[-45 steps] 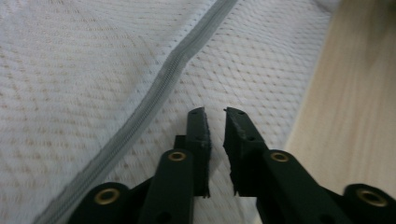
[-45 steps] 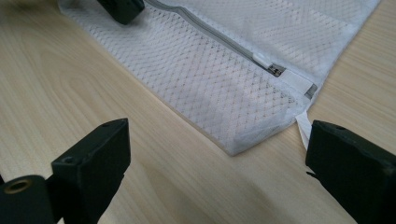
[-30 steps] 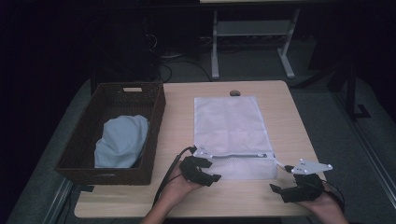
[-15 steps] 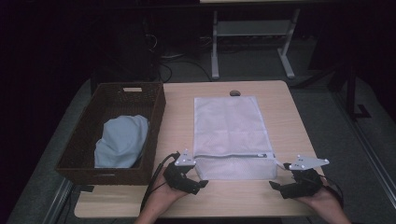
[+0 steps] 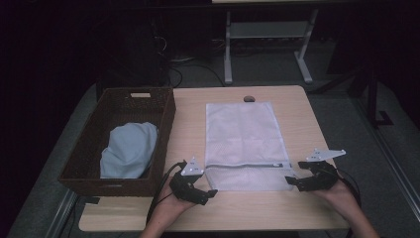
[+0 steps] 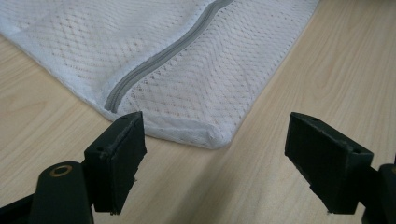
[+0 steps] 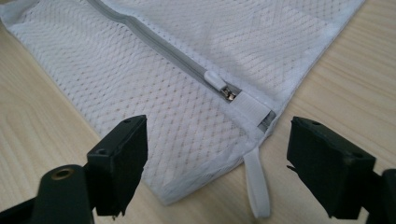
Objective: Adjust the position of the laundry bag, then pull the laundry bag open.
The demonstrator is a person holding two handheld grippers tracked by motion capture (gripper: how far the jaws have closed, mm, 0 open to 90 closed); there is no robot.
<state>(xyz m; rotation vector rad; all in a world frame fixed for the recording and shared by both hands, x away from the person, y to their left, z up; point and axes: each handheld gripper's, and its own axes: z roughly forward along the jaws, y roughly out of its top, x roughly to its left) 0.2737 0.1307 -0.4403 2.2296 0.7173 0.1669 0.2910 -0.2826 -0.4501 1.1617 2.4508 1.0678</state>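
A white mesh laundry bag (image 5: 245, 144) lies flat on a light wooden table (image 5: 297, 218), its grey zipper (image 6: 159, 58) running across near the end closest to the person. The left gripper (image 5: 190, 186) sits at the bag's near left corner, jaws spread wide and holding nothing; it has slid outward and back toward the person since a second ago, when it sat closer in over the bag's edge. The right gripper (image 5: 312, 178) rests at the near right corner, also wide open and empty, little moved. Its view shows the zipper pull (image 7: 219, 84) and a white hanging loop (image 7: 257, 184). A dark wicker basket (image 5: 84, 158) holding pale blue cloth (image 5: 129, 148) stands left of the bag.
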